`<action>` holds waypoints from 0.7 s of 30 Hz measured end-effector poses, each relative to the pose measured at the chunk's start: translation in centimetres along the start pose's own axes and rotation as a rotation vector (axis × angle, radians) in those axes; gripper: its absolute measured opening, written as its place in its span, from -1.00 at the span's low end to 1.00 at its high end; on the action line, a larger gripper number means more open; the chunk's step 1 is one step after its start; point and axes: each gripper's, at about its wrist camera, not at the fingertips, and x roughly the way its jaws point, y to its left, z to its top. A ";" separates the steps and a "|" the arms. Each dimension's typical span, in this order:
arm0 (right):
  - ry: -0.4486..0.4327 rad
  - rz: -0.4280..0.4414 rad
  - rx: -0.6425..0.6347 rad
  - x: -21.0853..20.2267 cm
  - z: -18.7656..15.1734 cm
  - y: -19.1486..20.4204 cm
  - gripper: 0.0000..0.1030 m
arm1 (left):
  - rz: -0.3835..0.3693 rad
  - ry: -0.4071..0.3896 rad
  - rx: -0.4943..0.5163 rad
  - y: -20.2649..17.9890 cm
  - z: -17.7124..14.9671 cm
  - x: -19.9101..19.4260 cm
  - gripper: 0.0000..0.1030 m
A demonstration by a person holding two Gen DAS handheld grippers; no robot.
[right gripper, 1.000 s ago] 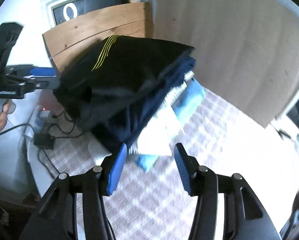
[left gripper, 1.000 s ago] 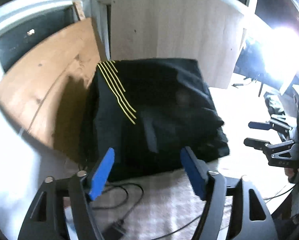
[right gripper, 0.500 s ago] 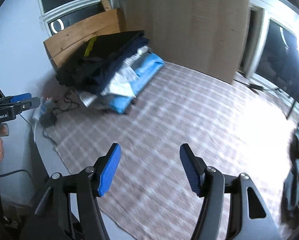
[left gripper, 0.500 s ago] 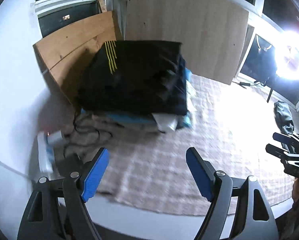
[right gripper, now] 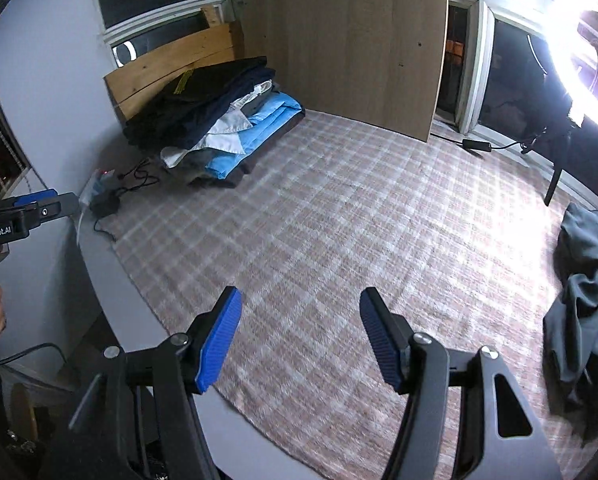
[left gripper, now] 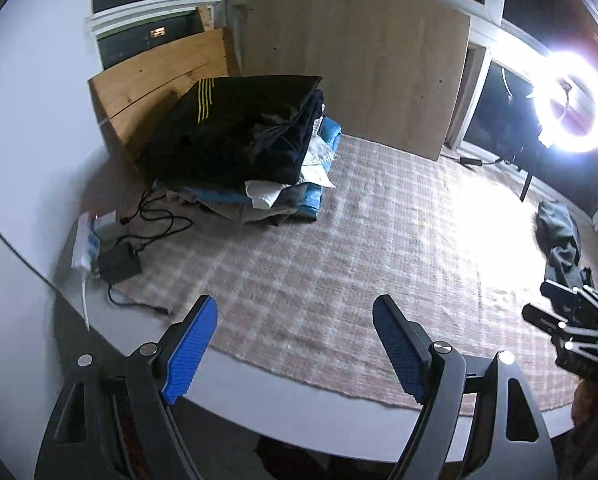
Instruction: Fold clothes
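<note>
A stack of folded clothes [left gripper: 255,148] sits at the far left of the checked cloth, with a black garment with yellow stripes on top; it also shows in the right wrist view [right gripper: 219,120]. A crumpled grey garment [right gripper: 587,292] lies unfolded at the right edge, also in the left wrist view [left gripper: 561,236]. My left gripper [left gripper: 295,344] is open and empty above the cloth's near edge. My right gripper [right gripper: 299,340] is open and empty over the cloth, between the stack and the grey garment.
A checked cloth [right gripper: 339,220] covers the white table [left gripper: 259,392]. A power strip, adapter and cables [left gripper: 115,248] lie left of the stack. Wooden boards [left gripper: 355,68] lean behind. A bright ring light [left gripper: 571,108] stands at the right.
Both grippers have pulled back from the stack toward the table's near edge. The black garment stays on top of the stack. The grey garment has come into view.
</note>
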 end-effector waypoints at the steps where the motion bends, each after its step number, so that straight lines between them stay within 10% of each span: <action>1: 0.001 0.001 -0.010 -0.1 -0.1 0.0 0.18 | 0.003 -0.002 -0.007 -0.2 -0.2 -0.3 0.54; 21: 0.010 0.059 -0.095 -0.5 -1.2 0.0 0.18 | 0.094 -0.017 -0.116 0.6 -2.8 -2.5 0.97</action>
